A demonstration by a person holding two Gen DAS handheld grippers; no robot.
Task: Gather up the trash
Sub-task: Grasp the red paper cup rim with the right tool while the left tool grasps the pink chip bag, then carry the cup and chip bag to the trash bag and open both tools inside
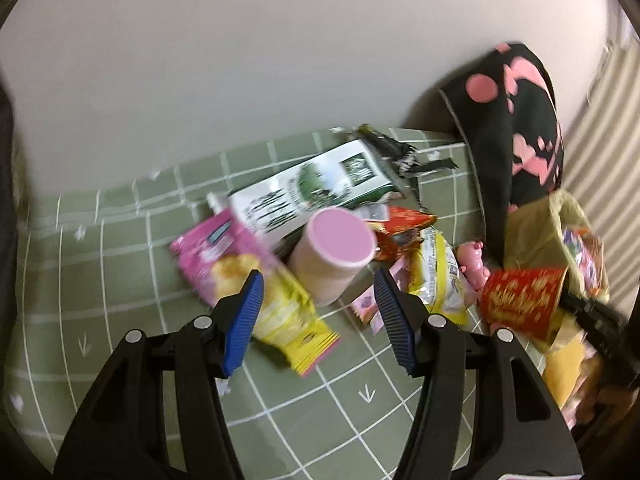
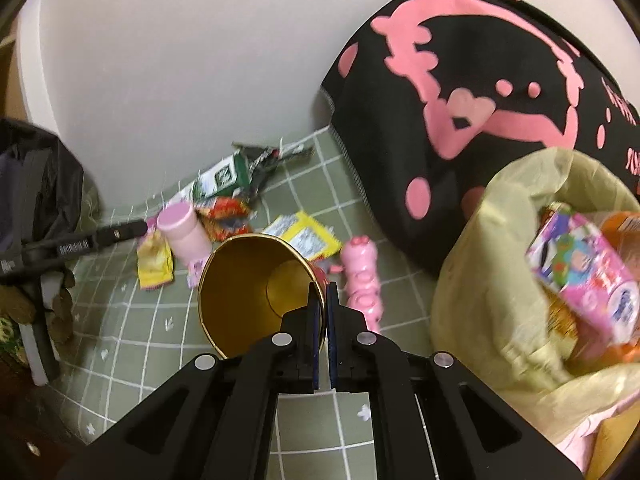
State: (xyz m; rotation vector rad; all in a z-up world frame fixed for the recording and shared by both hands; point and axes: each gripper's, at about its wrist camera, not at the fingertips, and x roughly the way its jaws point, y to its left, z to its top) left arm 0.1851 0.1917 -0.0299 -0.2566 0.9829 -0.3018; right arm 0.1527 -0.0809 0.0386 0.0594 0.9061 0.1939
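The left gripper [image 1: 318,322] hangs with jaws apart over the heap – empty. The pink cup [image 1: 334,254] lies dead ahead, its long axis running away toward the carton [image 1: 308,190]; one of each. The right gripper [image 2: 322,304] is clamped on the rim of one gold-lined cup [image 2: 256,292], mouth toward the camera. The bag [image 2: 500,280] – one, half full – sits just right, nearest this hand.
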